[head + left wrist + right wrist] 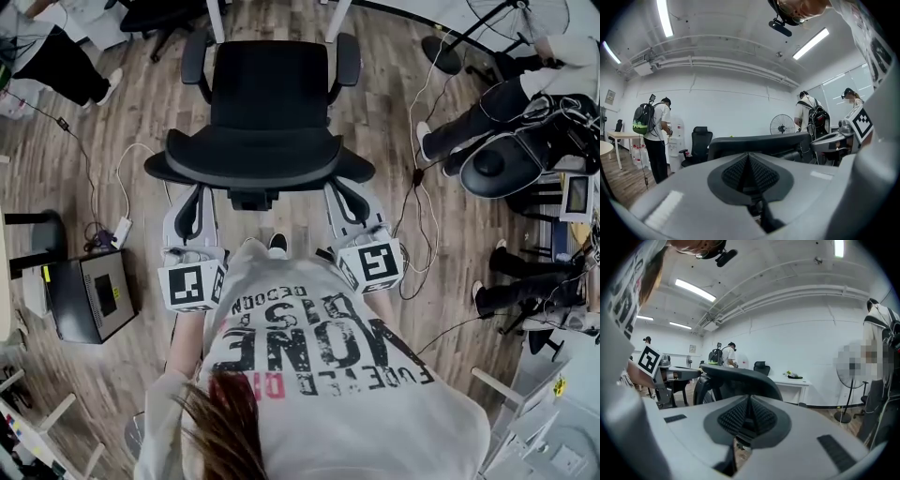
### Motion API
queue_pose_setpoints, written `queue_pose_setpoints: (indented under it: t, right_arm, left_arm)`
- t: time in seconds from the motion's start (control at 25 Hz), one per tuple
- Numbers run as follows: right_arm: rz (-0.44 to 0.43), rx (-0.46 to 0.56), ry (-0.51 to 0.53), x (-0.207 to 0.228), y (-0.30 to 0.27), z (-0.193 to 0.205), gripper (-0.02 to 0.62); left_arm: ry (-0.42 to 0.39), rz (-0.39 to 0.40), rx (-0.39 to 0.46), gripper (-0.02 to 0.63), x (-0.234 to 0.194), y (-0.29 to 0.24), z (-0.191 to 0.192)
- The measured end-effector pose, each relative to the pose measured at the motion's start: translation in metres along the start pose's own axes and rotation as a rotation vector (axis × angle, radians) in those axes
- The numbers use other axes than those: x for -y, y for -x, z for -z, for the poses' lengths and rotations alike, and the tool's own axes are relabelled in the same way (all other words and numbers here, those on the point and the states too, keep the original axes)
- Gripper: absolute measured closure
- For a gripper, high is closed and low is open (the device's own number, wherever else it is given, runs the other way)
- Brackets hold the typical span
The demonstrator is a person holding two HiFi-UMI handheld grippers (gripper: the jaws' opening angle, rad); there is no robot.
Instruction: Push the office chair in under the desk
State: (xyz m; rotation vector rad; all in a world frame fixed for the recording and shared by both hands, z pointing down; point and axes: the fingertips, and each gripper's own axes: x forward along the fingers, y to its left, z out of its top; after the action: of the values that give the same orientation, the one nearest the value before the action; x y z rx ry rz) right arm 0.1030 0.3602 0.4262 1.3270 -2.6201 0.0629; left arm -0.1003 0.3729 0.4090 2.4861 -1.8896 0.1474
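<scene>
Left gripper (pixel 194 199) and right gripper (pixel 339 195) behind the office chair (pixel 267 94).
Jaws of both pressed together, nothing between; tips close to the rear of the backrest (pixel 255 157), contact not discernible. Chair standing on the wooden floor (pixel 375 103), seat turned away from the person (pixel 328 412), toward the far edge of the floor, white desk (pixel 794 380) beyond.

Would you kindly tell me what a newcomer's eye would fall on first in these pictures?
The black office chair fills the middle of the head view, its back toward the person. Near that back, the left gripper and right gripper are shut and empty, each bearing a square-marker cube. Loose cables trail over the wooden floor on both sides.
</scene>
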Motion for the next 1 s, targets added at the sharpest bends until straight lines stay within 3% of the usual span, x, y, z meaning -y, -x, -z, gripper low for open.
queue_pose_setpoints:
  t: [0.44,1.0]
  right_arm:
    - [0.026,-0.015,-0.028,0.004,-0.008,0.002,0.572]
    - [0.094,-0.098,-0.013,0.0,-0.015,0.013,0.572]
  left_arm:
    - [0.025,0.053,-0.047,0.594,0.002,-0.013,0.01]
    - [-0.064,0.164,-0.148,0.594,-0.008,-0.019,0.03]
